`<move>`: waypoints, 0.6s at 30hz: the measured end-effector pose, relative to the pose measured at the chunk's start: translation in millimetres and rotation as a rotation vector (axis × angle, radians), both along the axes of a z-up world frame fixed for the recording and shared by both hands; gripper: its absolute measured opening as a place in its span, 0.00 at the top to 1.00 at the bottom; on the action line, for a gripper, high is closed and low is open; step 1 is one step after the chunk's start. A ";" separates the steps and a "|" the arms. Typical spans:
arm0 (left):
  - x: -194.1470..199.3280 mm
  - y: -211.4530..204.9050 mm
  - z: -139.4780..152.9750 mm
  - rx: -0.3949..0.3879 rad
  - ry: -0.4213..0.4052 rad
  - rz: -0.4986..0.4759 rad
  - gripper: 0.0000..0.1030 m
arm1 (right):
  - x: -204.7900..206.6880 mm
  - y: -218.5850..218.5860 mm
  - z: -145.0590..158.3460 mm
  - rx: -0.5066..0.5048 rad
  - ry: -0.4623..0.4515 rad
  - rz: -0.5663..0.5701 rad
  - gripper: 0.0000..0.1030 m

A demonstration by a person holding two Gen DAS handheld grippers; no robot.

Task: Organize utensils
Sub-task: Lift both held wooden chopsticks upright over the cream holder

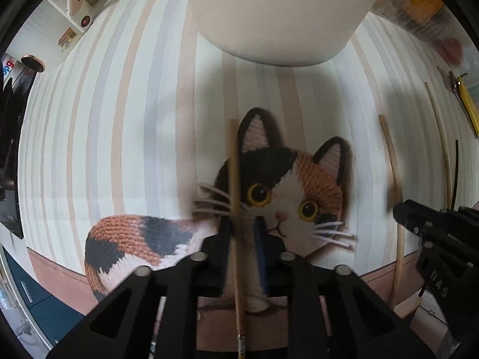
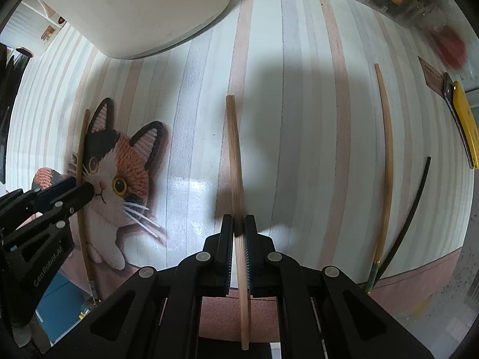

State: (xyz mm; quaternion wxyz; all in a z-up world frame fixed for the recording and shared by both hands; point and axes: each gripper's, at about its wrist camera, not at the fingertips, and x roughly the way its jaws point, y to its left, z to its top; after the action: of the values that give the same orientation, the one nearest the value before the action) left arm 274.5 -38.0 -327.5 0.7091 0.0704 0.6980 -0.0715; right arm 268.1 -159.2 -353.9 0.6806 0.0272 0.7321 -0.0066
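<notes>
Your left gripper [image 1: 242,224] pinches a chopstick [image 1: 234,161] over the cat picture [image 1: 287,185] on the striped mat [image 1: 119,119]. Your right gripper [image 2: 239,224] pinches a second chopstick [image 2: 235,149], to the right of the cat. Both jaws are pressed onto the sticks. Further right, a third chopstick [image 2: 387,155] and a black stick [image 2: 414,206] lie on the mat. A white container [image 1: 275,15] stands at the mat's far side.
</notes>
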 end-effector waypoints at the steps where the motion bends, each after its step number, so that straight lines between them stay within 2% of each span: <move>1: 1.5 0.0 1.3 0.005 -0.009 0.000 0.95 | 0.2 0.8 -0.1 -0.006 -0.005 0.005 0.93; 5: 3.4 3.6 6.3 0.067 -0.065 0.019 0.96 | -1.6 2.3 0.3 -0.025 -0.030 -0.014 0.94; 10: 7.9 28.6 24.6 0.098 -0.138 0.064 0.96 | -10.1 -0.1 11.9 -0.042 -0.083 -0.035 0.94; 14: 8.4 43.7 47.3 0.075 -0.204 0.110 0.96 | -11.1 -3.2 37.3 -0.037 -0.170 -0.035 0.94; 18: 6.4 51.3 83.1 0.056 -0.309 0.111 0.96 | -10.6 -3.3 69.3 -0.035 -0.282 -0.025 0.94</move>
State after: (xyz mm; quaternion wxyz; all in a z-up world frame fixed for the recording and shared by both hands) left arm 280.9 13.3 -244.4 0.8086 0.0617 0.5851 -0.0009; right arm 257.5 -162.5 -284.6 0.7769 0.0251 0.6286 -0.0238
